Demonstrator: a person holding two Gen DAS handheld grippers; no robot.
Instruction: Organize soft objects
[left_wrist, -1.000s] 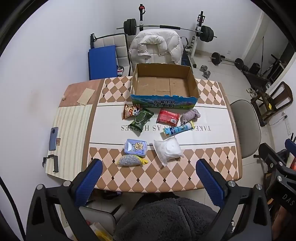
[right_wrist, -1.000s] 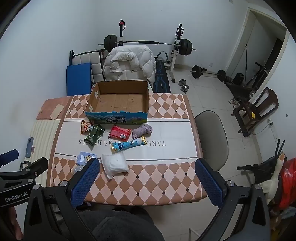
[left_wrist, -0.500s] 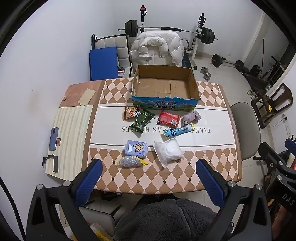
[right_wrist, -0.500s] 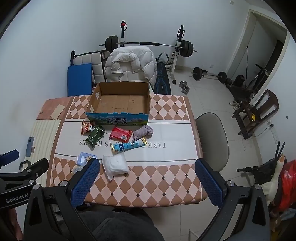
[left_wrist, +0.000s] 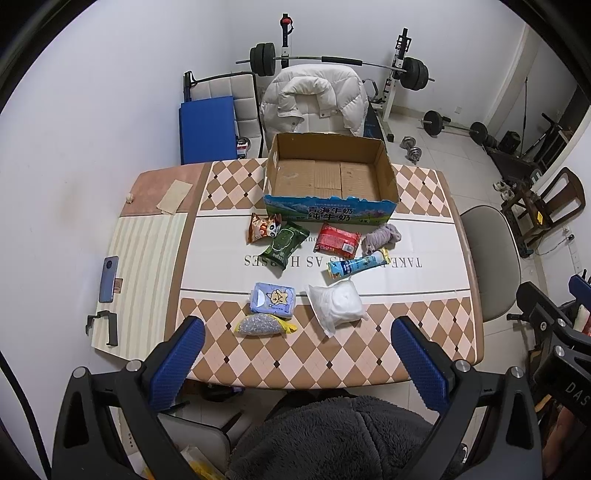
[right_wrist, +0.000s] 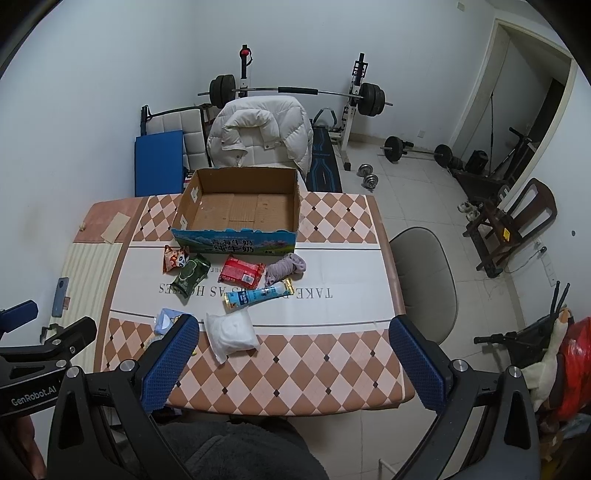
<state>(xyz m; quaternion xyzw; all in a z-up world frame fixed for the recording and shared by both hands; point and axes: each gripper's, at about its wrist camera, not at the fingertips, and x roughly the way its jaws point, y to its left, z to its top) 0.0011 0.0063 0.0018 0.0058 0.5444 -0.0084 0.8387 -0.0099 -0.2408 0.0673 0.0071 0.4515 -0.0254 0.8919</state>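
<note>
Both grippers hang above the near edge of the table (left_wrist: 424, 354), and neither one touches anything. The left gripper (left_wrist: 295, 356) has its jaws spread wide, with nothing between them. The right gripper (right_wrist: 293, 360) also has its jaws spread wide and holds nothing.

Just beyond the left gripper's jaws, closer to its left finger, lies a small mesh pouch (left_wrist: 260, 325) with a yellow end. Right behind the pouch, touching it, is a light blue tissue pack (left_wrist: 273, 300) with a cartoon on it. In the right wrist view this pack is partly hidden behind the right gripper's left finger. To the right of the tissue pack, near the middle of the gap between the left jaws, lies a white soft bag (left_wrist: 337, 305); in the right wrist view it sits just ahead of the left finger (right_wrist: 232, 334).

Farther on, over the printed letters of the table, there is a row of things. A blue tube-shaped packet (left_wrist: 358, 264) lies at an angle. Behind it is a grey-purple cloth bundle (left_wrist: 382, 238), touching the packet's far end. Left of these is a red packet (left_wrist: 339, 239), then a dark green packet (left_wrist: 284, 245), and then an orange snack bag (left_wrist: 261, 228) that touches the green one.

Beyond the row stands an open cardboard box (left_wrist: 328, 212), with nothing inside it. Behind the table, a white puffy jacket (left_wrist: 314, 99) hangs over a chair.
</note>
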